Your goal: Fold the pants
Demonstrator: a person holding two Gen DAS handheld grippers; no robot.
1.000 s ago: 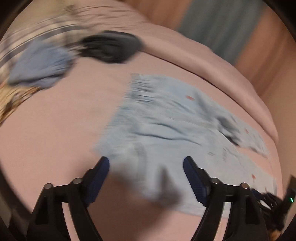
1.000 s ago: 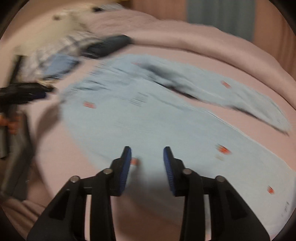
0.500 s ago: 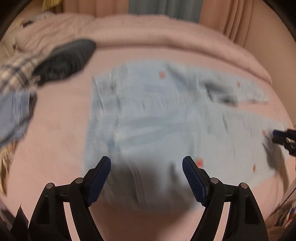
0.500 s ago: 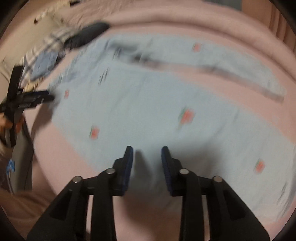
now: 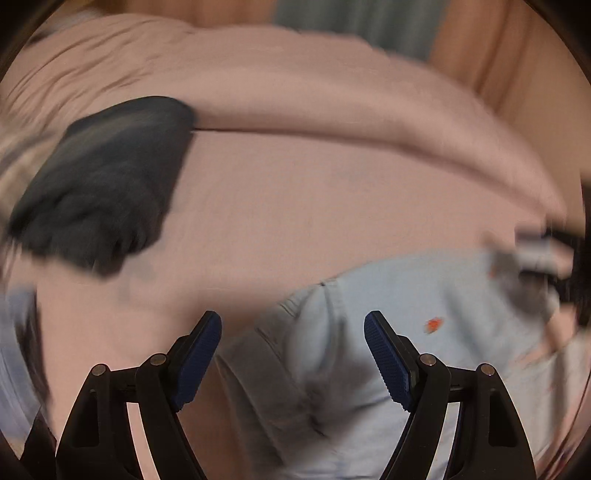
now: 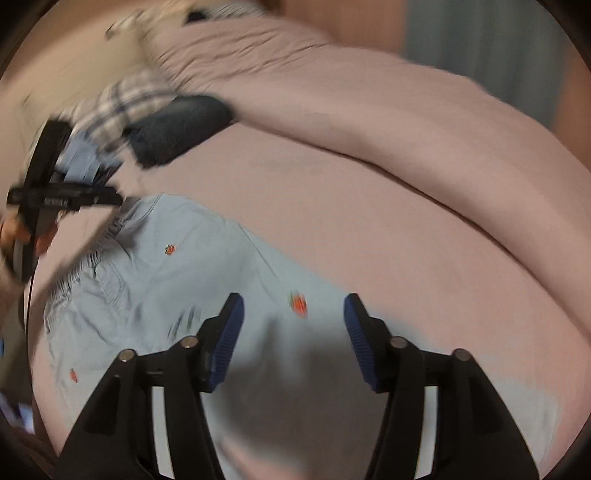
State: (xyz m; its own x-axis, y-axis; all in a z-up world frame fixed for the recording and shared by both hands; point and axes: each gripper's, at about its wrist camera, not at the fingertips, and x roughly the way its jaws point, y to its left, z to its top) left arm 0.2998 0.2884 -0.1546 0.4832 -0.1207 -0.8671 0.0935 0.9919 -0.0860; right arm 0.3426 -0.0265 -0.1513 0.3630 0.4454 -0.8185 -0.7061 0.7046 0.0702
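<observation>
Light blue pants (image 6: 207, 266) with small orange marks lie on a pink bed (image 6: 369, 221). In the right wrist view they look doubled over into one long band, with the waistband at the left. My right gripper (image 6: 293, 317) is open and empty, low over the middle of the pants. My left gripper (image 5: 291, 332) is open and empty over the waistband end of the pants (image 5: 388, 314). The left gripper also shows at the left edge of the right wrist view (image 6: 62, 195), beside the waistband.
A dark folded garment (image 5: 107, 192) lies on the bed beyond the pants. A plaid cloth (image 6: 122, 107) and a blue cloth (image 6: 81, 158) lie further left. A rolled pink duvet (image 6: 369, 122) runs along the back. Curtains (image 5: 351, 22) hang behind.
The pants lay spread with both legs apart; now they form one narrower band. My right gripper has opened wider. Both views have swung and dropped closer to the cloth.
</observation>
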